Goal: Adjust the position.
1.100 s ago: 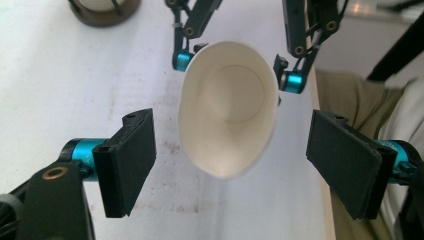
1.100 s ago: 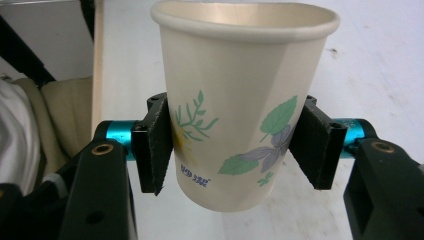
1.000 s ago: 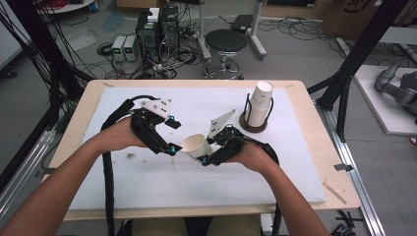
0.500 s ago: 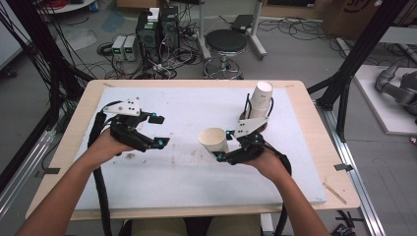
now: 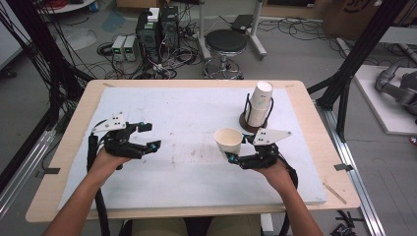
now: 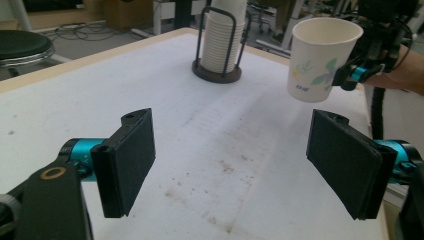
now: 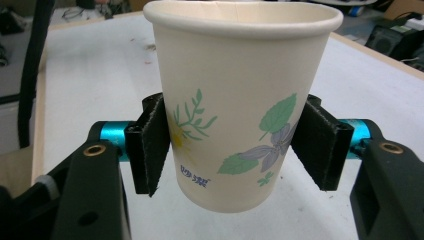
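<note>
From above we look down on a pale wooden worktop [image 5: 74, 132] covered by a white, lightly stained mat [image 5: 187, 142]. Our landmark is the dark wire cup holder with its stack of white paper cups [image 5: 258, 109], standing toward the far right of the mat.

Well to the left of that holder, the left gripper [image 5: 149, 136] hovers over the mat with its black jaws spread wide and nothing between them. In the left gripper view those jaws frame bare mat, with the holder beyond them.

Just in front of the holder and slightly left of it, the right gripper [image 5: 234, 150] grips a single white paper cup printed with green leaves and purple flowers [image 5: 228, 140]. The cup is upright, mouth up, and in the left gripper view it appears lifted clear of the mat. In the right gripper view the two black pads [image 7: 148, 145] press against opposite sides of the cup's lower half.
</note>
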The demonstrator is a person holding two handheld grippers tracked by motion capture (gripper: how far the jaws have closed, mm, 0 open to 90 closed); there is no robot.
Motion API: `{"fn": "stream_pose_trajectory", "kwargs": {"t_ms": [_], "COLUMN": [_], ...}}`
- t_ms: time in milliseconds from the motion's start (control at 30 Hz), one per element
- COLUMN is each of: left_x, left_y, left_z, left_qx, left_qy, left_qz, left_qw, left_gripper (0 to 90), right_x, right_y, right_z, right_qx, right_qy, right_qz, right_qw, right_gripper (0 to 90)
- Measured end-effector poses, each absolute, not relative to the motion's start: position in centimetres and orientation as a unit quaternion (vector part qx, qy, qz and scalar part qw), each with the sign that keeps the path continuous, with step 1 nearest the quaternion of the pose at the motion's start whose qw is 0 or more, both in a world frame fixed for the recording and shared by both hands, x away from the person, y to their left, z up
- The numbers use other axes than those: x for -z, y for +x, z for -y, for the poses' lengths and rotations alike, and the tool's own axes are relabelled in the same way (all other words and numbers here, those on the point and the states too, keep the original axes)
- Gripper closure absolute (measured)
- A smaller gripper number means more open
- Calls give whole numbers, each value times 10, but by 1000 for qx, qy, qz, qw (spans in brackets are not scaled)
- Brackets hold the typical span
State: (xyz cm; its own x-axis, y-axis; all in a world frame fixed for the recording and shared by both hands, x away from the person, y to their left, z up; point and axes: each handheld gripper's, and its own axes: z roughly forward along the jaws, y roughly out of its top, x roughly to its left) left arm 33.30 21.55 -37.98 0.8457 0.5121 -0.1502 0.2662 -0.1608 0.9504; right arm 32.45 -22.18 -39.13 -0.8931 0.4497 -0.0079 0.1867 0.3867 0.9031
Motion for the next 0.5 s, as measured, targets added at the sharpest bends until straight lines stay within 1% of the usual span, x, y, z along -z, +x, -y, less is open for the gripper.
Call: {"fn": "stream_pose_trajectory", "kwargs": {"t_ms": [300,400,500], "left_x": [412,414,414], "left_y": [322,322,321], "left_z": [-222,-223,-227], "left_qx": [-141,-152,-164], "left_qy": [725,728,716], "left_qz": [-280,-278,-282], "left_qw": [613,608,618], "left_gripper": [197,197,196], "right_x": [402,401,400], "right_y": [321,320,319], "right_z": [234,238,240], "right_qx": [-544,-552,-555], "right_qy": [229,236,242], "right_qz": [-793,-784,-779], "right_qw": [152,158,165], "right_gripper": [354,353,353]}}
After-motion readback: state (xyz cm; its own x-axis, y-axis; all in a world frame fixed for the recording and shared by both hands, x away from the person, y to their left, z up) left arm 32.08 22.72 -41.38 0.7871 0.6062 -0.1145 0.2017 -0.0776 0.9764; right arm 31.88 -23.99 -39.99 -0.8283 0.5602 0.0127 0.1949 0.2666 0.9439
